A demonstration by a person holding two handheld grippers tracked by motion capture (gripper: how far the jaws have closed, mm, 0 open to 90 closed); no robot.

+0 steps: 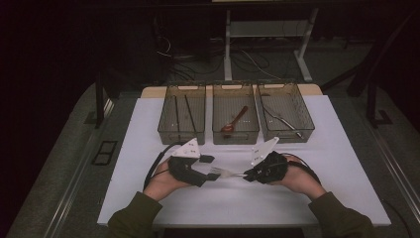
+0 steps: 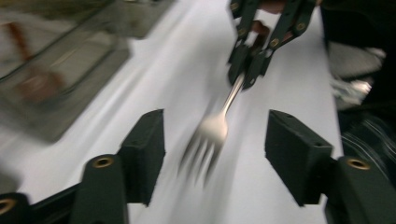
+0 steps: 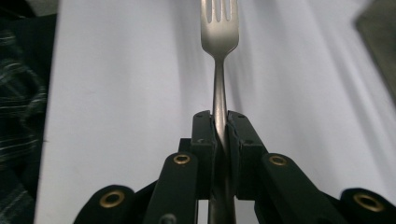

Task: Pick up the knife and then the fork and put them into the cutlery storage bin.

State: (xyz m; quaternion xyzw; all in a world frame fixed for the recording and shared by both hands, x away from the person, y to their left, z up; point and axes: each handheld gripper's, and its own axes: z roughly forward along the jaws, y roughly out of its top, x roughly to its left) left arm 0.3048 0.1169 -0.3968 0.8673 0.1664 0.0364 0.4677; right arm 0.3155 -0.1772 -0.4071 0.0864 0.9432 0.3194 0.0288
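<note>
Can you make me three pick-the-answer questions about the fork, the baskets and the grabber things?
1. Where is the red spoon?
A. left basket
B. middle basket
C. on the white table

2. How many baskets stand in the row?
A. two
B. three
C. five

3. What holds the fork?
A. right gripper
B. left gripper
C. nothing, it lies flat

Answers:
1 B, the spoon lies inside the middle basket.
2 B, the left basket, middle basket and right basket stand side by side.
3 A, the right gripper has its jaws shut on the handle, while the left gripper has open jaws beside the prongs.
</note>
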